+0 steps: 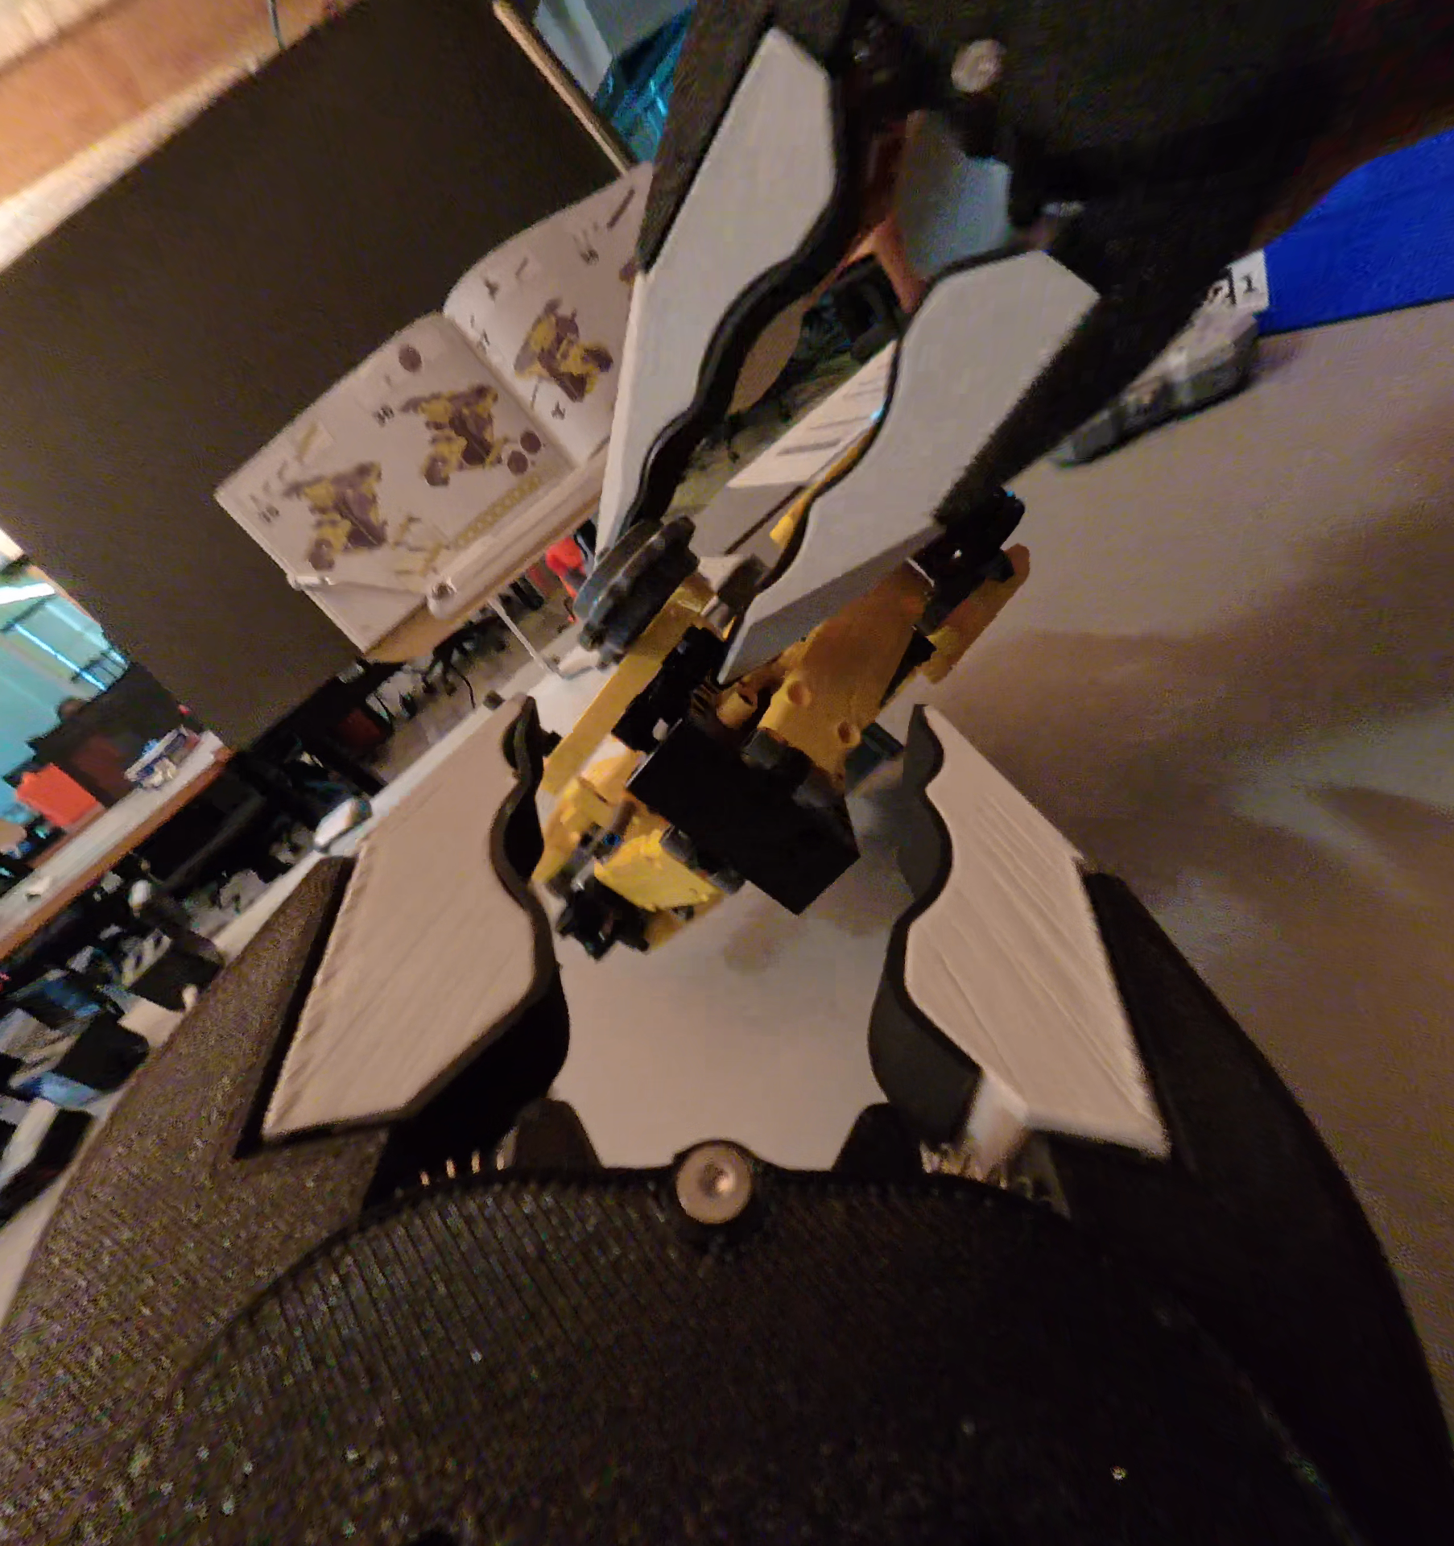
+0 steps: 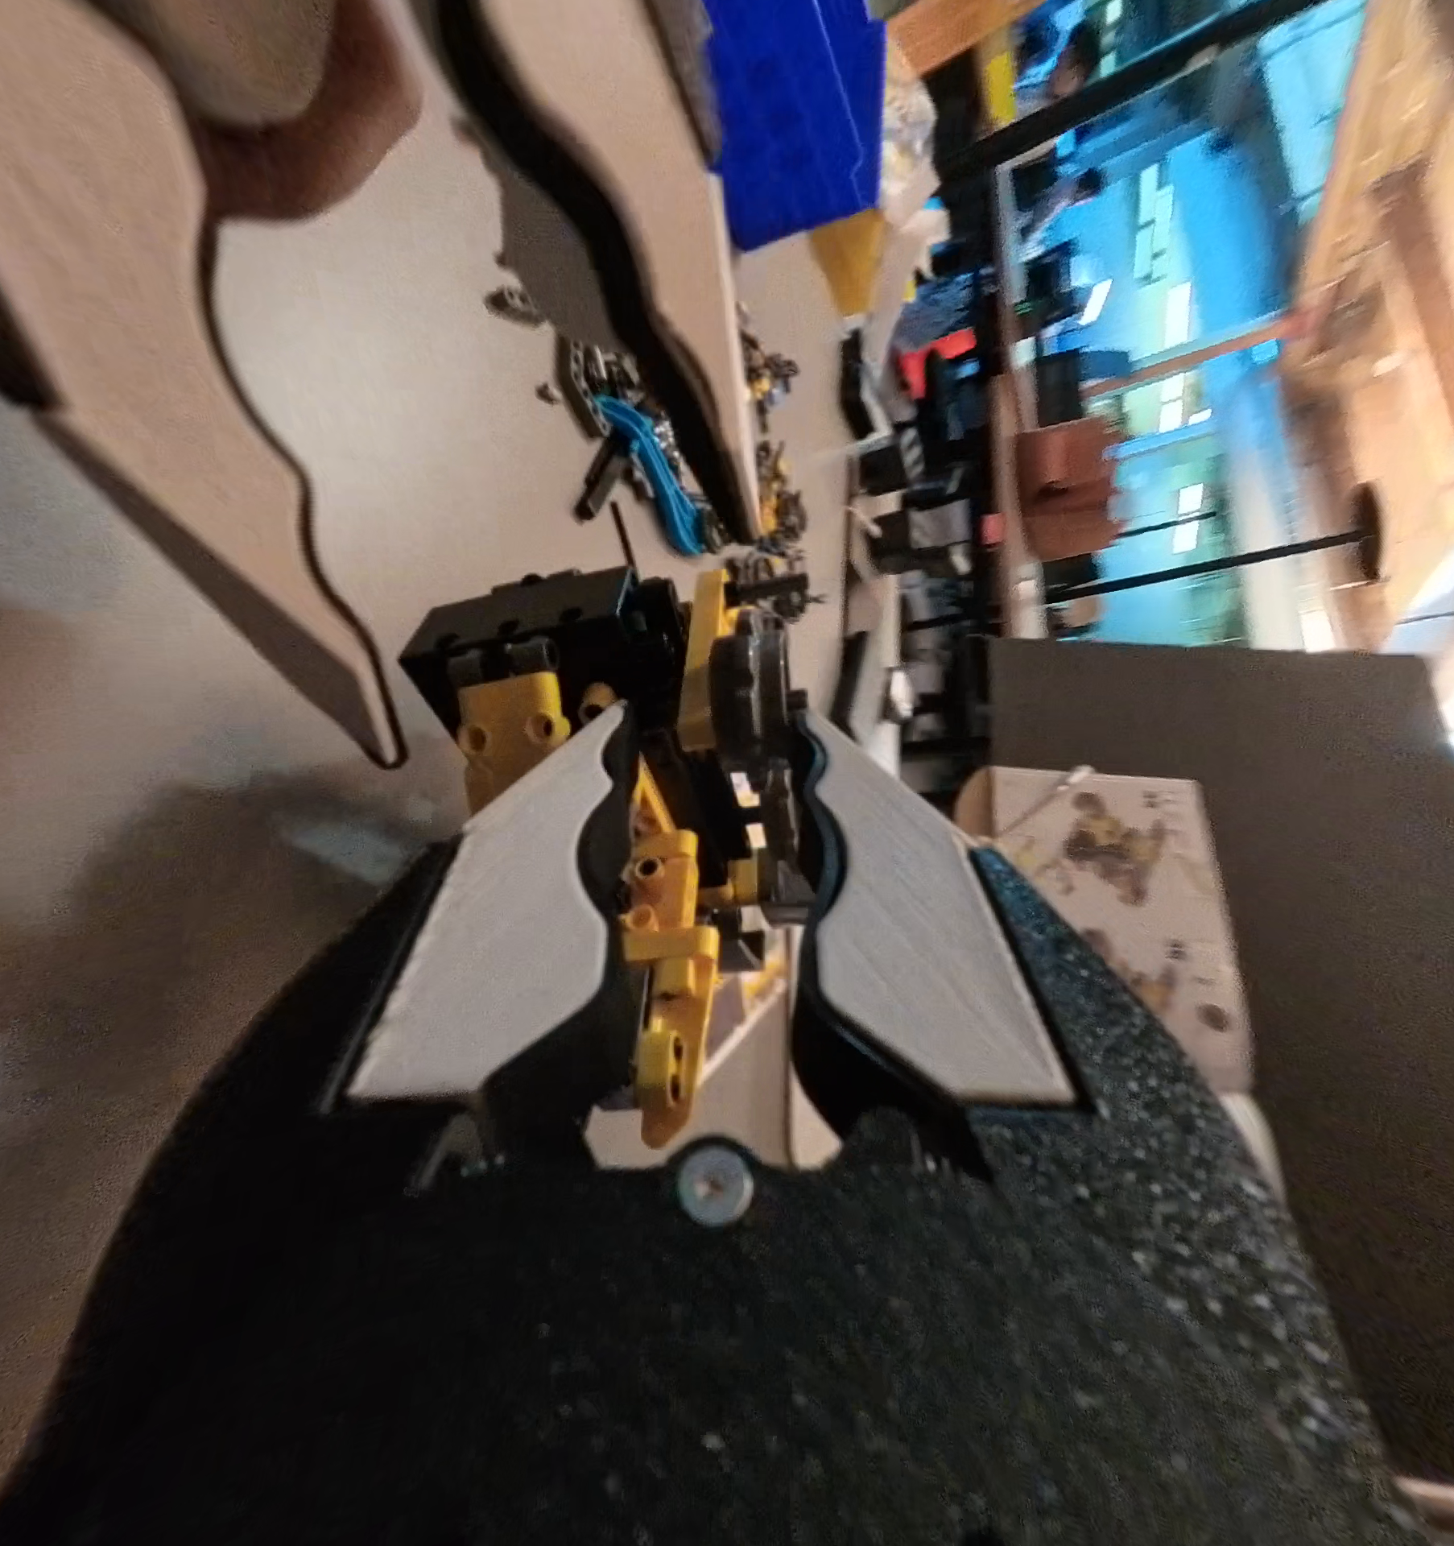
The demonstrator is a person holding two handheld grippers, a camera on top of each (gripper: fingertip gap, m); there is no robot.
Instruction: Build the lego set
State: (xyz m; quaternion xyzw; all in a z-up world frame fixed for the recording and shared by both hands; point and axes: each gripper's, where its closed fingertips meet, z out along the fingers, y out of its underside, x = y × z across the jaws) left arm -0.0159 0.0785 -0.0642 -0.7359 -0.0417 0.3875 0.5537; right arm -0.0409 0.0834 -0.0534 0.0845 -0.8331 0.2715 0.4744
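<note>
A yellow and black brick-built model (image 1: 790,753) hangs above the table. My right gripper (image 2: 707,715) is shut on the model (image 2: 665,920), with yellow beams and a dark gear wheel (image 2: 749,686) between its fingers. In the left wrist view the right gripper (image 1: 682,598) comes in from above. My left gripper (image 1: 728,719) is open wide. Its two fingertips stand on either side of the model's black block end (image 1: 740,803), and I cannot tell if they touch it. In the right wrist view the left gripper (image 2: 569,644) comes in from the upper left.
An open instruction booklet (image 1: 422,452) stands on a holder in front of a dark panel (image 1: 247,293); it also shows in the right wrist view (image 2: 1125,878). A blue bin (image 2: 799,117), loose parts with a blue piece (image 2: 657,468) and a grey parts tray (image 1: 1167,368) lie on the table (image 1: 1209,753). Both grippers' tips are close together, under 4 cm apart.
</note>
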